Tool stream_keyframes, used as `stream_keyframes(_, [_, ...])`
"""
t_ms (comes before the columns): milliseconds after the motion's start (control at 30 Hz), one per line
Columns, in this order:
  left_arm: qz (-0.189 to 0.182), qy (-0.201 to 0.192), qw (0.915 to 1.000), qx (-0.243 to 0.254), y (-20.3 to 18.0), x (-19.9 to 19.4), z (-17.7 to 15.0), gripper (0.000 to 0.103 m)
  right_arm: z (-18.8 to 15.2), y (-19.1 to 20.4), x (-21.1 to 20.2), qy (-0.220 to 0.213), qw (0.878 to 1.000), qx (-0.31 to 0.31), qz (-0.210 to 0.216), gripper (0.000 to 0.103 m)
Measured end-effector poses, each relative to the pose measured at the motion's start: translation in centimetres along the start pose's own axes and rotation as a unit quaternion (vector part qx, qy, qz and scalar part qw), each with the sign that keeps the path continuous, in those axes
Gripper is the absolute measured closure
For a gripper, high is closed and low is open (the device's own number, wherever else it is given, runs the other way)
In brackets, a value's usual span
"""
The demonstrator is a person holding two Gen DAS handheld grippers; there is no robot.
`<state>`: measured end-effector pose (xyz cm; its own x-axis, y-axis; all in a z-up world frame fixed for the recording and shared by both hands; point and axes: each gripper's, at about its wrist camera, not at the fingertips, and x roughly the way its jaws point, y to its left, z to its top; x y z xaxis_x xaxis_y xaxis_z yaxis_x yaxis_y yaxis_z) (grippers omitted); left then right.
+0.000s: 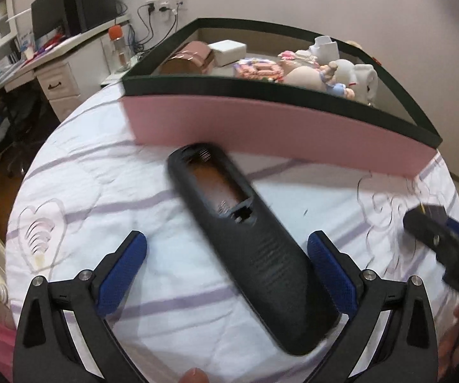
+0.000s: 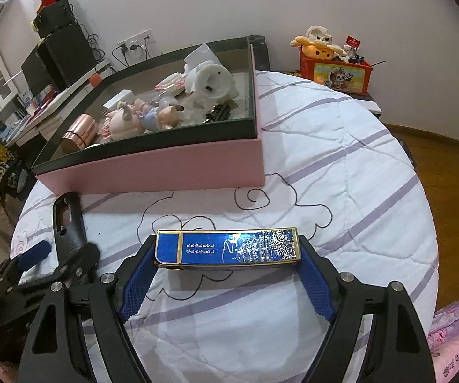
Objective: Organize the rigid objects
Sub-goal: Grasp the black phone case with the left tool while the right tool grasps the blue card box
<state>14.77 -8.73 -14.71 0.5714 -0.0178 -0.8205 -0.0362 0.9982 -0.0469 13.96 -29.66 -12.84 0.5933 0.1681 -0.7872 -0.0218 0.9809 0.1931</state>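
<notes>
Over the quilt [image 2: 325,166], right tongs [image 2: 227,255] clamp blue box [image 2: 229,249].

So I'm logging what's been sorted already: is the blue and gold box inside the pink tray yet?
No, the blue and gold box sits between the pads of the right hand-held gripper over the quilt, outside the pink tray.

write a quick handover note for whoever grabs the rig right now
Right claw: shut on the blue box, held crosswise above the quilt.
Left claw: open around the black remote, which lies back up on the quilt with its battery bay uncovered; not gripped yet.
Pink tray: at the far side of the quilt, already holding figurines, a copper can and small boxes.
Left to do: put the blue box in the tray, then grip the remote and put it in.
</notes>
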Motion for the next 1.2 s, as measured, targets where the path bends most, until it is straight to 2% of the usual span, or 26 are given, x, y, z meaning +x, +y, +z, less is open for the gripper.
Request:
stream_keyframes(100, [0.006, 0.0, 0.9999, -0.013, 0.6, -0.3, -0.4, 0.0, -0.1, 0.2, 0.0, 0.001, 1.0, -0.001, 0.002, 0.02])
stream_keyframes(200, [0.032, -0.005, 0.9995, -0.004, -0.2, 0.3, -0.2, 0.0, -0.1, 0.7, 0.2, 0.003, 1.0, -0.003, 0.004, 0.02])
stream_keyframes(300, [0.023, -0.004, 0.9997, -0.009, 0.0, 0.6, 0.3, 0.001, -0.1, 1.1, 0.2, 0.004, 1.0, -0.005, 0.007, 0.02])
stream_keyframes(400, [0.013, -0.012, 0.9998, 0.002, 0.5, -0.1, -0.1, 0.013, -0.1, 1.5, 0.0, 0.004, 1.0, -0.008, 0.01, 0.02])
stream_keyframes(567, [-0.019, -0.019, 0.9996, 0.005, 2.8, -1.3, -0.7, 0.052, -0.2, 1.7, -0.2, 0.005, 1.0, -0.008, 0.01, 0.02])
stream_keyframes(633, [-0.036, -0.016, 0.9992, 0.003, 4.2, -1.6, -0.7, 0.058, -0.3, 1.7, -0.2, 0.005, 1.0, -0.008, 0.009, 0.02])
stream_keyframes(700, [-0.03, -0.015, 0.9992, 0.021, 4.1, -1.2, -0.4, 0.052, -0.3, 1.8, -0.3, 0.005, 1.0, -0.007, 0.009, 0.02])
stream_keyframes(733, [-0.02, -0.016, 0.9991, 0.034, 3.7, -1.0, -0.3, 0.04, -0.3, 1.9, -0.3, 0.005, 1.0, -0.007, 0.009, 0.02])
stream_keyframes(767, [-0.011, -0.014, 0.9987, 0.047, 3.4, -0.6, -0.2, 0.023, -0.3, 1.9, -0.2, 0.006, 1.0, -0.006, 0.009, 0.02])
stream_keyframes(833, [-0.011, -0.015, 0.9981, 0.058, 2.9, -0.1, -0.1, 0.019, -0.3, 2.3, -0.2, 0.007, 1.0, -0.007, 0.011, 0.02])
stream_keyframes(900, [-0.014, -0.015, 0.9983, 0.056, 2.9, -0.1, 0.1, 0.024, -0.4, 2.5, -0.2, 0.008, 1.0, -0.01, 0.011, 0.02])
stream_keyframes(967, [-0.014, -0.02, 0.9986, 0.048, 3.2, -0.5, 0.1, 0.051, -0.4, 2.6, -0.3, 0.008, 1.0, -0.011, 0.011, 0.02])
stream_keyframes(1033, [-0.022, -0.019, 0.9987, 0.041, 3.7, -0.8, 0.0, 0.059, -0.4, 2.7, -0.5, 0.007, 1.0, -0.011, 0.009, 0.02])
stream_keyframes(1200, [-0.057, -0.013, 0.9981, 0.02, 5.1, -1.6, -0.4, 0.059, -0.4, 3.0, -1.1, 0.004, 1.0, -0.012, 0.008, 0.02])
